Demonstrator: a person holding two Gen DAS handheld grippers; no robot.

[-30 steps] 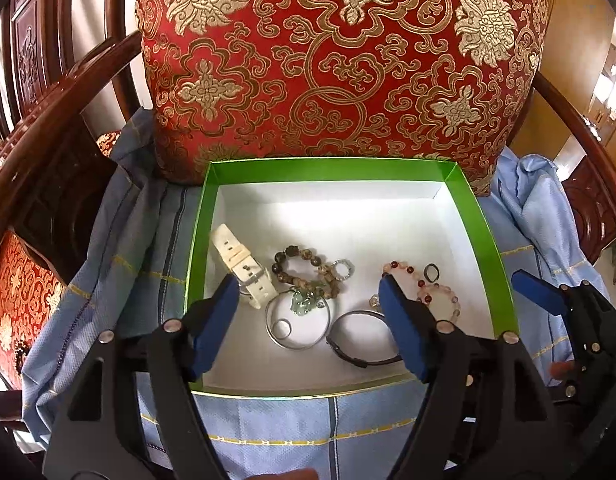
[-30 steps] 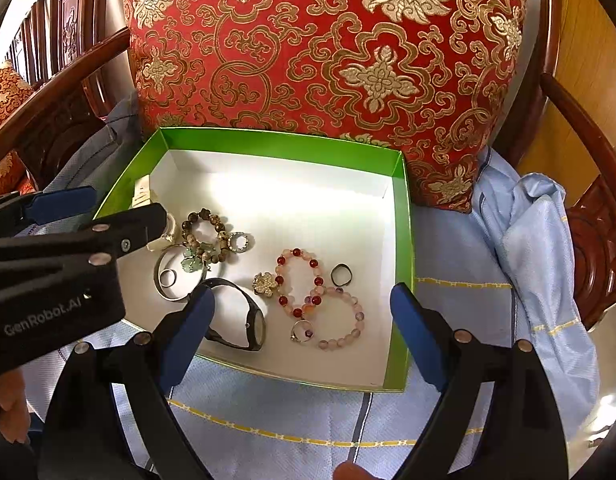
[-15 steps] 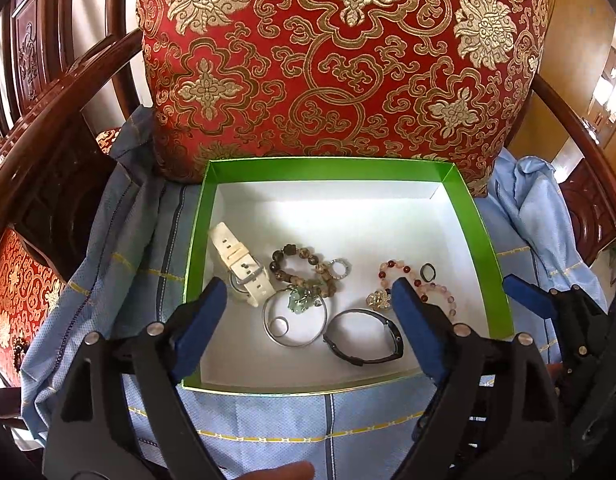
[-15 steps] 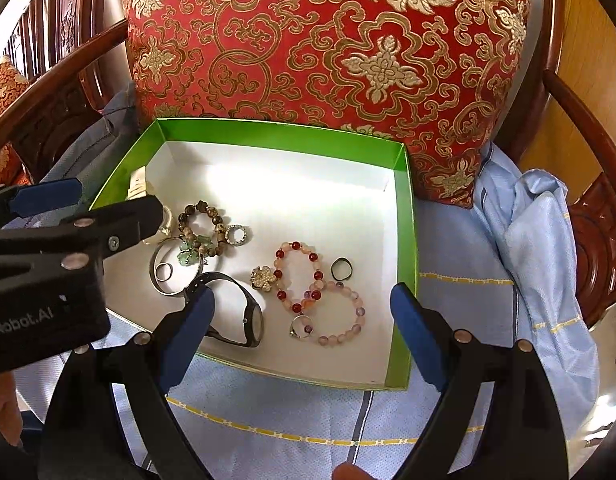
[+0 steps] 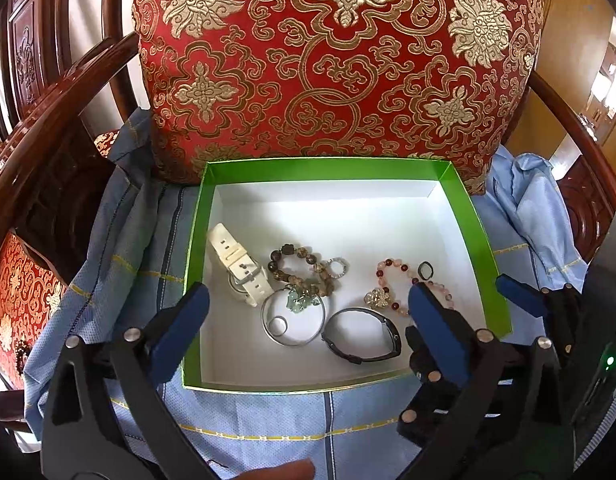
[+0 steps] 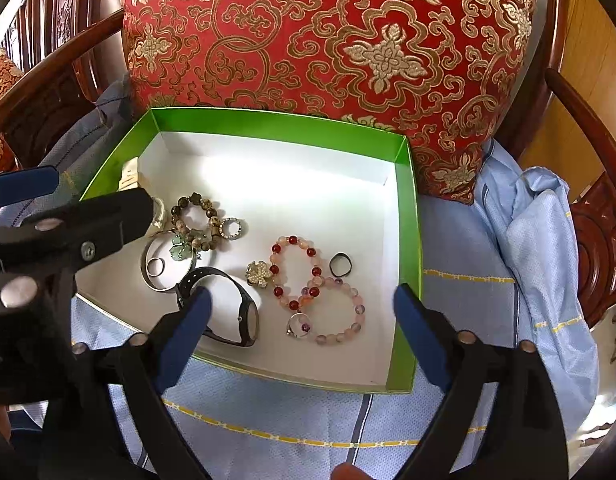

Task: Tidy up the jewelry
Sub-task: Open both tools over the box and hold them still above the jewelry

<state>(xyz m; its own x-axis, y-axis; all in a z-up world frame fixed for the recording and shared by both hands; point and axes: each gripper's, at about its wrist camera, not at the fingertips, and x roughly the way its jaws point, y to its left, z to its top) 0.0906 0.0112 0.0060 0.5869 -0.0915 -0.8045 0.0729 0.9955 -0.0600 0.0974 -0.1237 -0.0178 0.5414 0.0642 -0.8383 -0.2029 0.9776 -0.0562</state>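
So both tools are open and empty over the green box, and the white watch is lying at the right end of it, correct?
Not quite. The white watch lies at the left end of the green box, as the left wrist view shows; the right end holds the red and pink bead bracelets. The rest stands: the left tool and right tool are both open and empty.

A red cushion (image 5: 332, 64) with gold floral brocade stands upright against the back of a dark wooden armchair. Curved armrests (image 5: 59, 92) run out on both sides of the cushion. A light blue cloth (image 6: 291, 412) with yellow and dark stripes covers the seat below the cushion and bunches up at its right. A second chair with matching red upholstery (image 5: 15, 300) sits left of the cushion. Right of the cushion, a tan wall (image 5: 568, 40) catches bright daylight.
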